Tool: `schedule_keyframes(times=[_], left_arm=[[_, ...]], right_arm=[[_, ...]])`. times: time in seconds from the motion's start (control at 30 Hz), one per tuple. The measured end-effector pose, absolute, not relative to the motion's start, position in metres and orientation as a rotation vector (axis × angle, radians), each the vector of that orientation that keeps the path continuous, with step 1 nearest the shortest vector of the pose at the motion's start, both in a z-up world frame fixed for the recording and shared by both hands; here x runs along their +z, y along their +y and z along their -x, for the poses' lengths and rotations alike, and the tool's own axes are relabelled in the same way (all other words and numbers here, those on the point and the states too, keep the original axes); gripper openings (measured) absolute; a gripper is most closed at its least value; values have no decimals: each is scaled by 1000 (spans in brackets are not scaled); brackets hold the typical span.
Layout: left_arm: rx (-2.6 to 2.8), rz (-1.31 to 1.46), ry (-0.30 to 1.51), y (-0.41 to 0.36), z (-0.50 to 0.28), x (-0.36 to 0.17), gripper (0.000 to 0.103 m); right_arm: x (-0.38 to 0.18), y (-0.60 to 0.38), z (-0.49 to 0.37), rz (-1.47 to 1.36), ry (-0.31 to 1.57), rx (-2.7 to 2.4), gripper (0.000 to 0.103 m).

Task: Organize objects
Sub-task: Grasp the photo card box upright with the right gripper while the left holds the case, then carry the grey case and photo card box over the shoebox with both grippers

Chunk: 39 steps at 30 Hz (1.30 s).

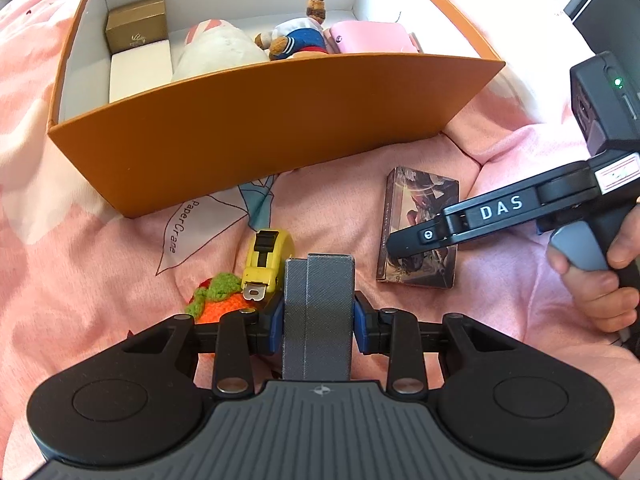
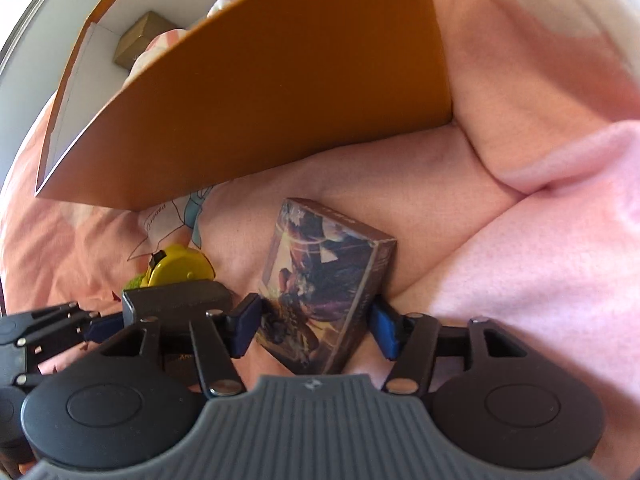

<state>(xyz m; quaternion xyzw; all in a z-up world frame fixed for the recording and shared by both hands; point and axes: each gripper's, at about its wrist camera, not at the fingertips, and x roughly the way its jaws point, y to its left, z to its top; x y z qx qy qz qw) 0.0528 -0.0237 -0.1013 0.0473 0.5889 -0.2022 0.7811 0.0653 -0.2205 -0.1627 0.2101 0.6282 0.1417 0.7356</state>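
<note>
The left gripper [image 1: 319, 322] pinches a grey block [image 1: 318, 312] beside the tape measure [image 1: 266, 264]; the right gripper [image 2: 316, 326] straddles the card box [image 2: 324, 284], spread.

Right gripper [image 2: 314, 330] open astride card box [image 2: 324, 280]; orange box [image 2: 260, 92] at 11 o'clock, tape measure [image 2: 180, 266] at 9

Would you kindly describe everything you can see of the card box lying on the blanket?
The card box is a small flat carton with glossy, colourful artwork. It lies closed on the pink blanket, in front of the orange box, apart from it. The right tool straddles its near end, fingers either side, not yet pressing.
</note>
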Motion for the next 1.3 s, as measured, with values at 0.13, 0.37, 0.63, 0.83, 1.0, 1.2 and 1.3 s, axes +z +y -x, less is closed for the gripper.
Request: schedule_keyframes(times=[0.13,0.37,0.63,0.83,1.0,1.2,1.3], left_arm=[[-432,-60,1278,-19,-54,-99,38],[-425,3,1285,-11,-57,-95,38],[-419,59,1297,-4,-62,-99,38],[-426,96,1297,0,-63,-97,38],[-452,115,1257,1,-60,-80,38],[-503,136,1176,0,-57,-50,38],[-503,134,1126,-3,-58,-35,38]], right_arm=[[-157,-216,-63,-417,1368,298,48],[-121,-200,-52,-292,1253,330,28],[-113,-178,-66,-227,1225,387,28],[-116,-179,-66,-276,1230,389,27],[-97,-177,-58,-225,1180,387,26],[-60,-185,-47,-168,1105,410,26],[-39,-191,-41,-149,1064,426,26]])
